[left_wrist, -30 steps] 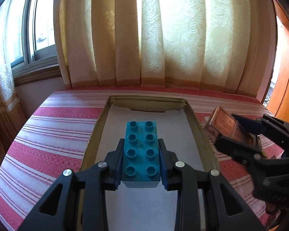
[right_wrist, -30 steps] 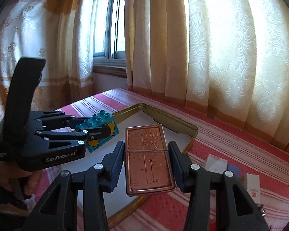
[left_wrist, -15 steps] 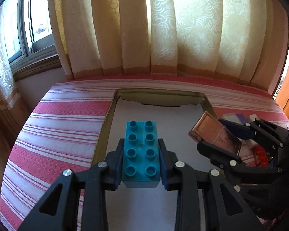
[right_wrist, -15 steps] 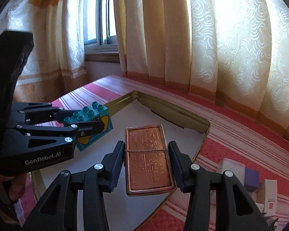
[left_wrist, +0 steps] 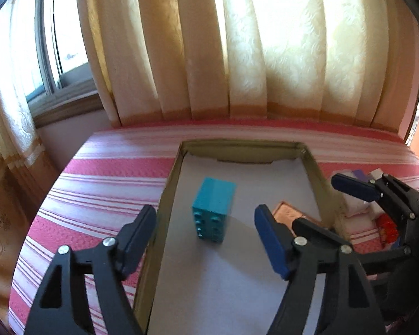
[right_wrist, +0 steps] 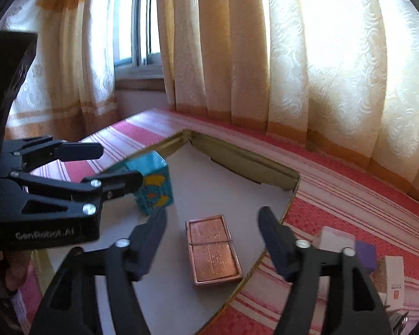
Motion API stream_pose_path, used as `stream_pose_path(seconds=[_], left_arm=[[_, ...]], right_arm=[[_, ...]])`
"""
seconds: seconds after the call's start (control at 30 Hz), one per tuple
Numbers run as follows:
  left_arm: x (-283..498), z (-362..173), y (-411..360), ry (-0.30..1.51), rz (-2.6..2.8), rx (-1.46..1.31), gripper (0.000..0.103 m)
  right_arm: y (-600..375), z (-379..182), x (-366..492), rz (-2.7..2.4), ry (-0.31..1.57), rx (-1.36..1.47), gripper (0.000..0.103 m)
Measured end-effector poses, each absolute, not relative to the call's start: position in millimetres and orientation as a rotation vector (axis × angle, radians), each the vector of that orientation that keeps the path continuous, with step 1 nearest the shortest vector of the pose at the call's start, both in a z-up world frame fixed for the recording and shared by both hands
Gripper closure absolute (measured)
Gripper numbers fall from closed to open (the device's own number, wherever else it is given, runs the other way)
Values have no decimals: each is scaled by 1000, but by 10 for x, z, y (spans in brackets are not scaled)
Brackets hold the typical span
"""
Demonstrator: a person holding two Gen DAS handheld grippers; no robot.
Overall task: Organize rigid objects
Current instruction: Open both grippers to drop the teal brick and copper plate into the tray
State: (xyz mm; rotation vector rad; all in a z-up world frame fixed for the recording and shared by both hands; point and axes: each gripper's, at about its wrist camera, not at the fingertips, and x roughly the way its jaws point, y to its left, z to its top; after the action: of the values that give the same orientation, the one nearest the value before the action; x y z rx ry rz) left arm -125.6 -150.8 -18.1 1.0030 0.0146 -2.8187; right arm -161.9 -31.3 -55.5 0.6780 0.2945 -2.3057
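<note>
We hold both grippers tilted down over the tray (left_wrist: 169,184) on the striped desk (left_wrist: 106,184). Our left gripper (left_wrist: 205,240) is opening, its fingers (left_wrist: 138,231) spread wide with nothing pinched. The teal brick (left_wrist: 213,209) lies on the tray's white floor ahead of them, tipped so its studs face us, clear of both pads.

Our right gripper (right_wrist: 212,237) is opening too, its fingers (right_wrist: 273,237) spread apart. The copper tin (right_wrist: 212,254) lies flat on the tray floor between and below them, touched by neither, near the tray's right rim.

From the right wrist, the left gripper (right_wrist: 97,164) reaches in from the left, partly covering the brick (right_wrist: 153,187). From the left wrist, the right gripper (left_wrist: 307,203) comes in from the right, straddling the tray's right wall. Small boxes (right_wrist: 335,240) sit on the desk outside the tray, to the right.
</note>
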Motion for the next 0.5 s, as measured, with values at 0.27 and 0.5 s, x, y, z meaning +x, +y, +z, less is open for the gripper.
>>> stream_pose_path(seconds=[0.27, 0.5], left_arm=[[-695, -132, -1209, 135, -2896, 808, 10], [-409, -280, -602, 89, -2995, 785, 9]], right_arm=[[198, -412, -1243, -2357, 259, 630, 24], [1161, -453, -912, -2466, 252, 607, 23]])
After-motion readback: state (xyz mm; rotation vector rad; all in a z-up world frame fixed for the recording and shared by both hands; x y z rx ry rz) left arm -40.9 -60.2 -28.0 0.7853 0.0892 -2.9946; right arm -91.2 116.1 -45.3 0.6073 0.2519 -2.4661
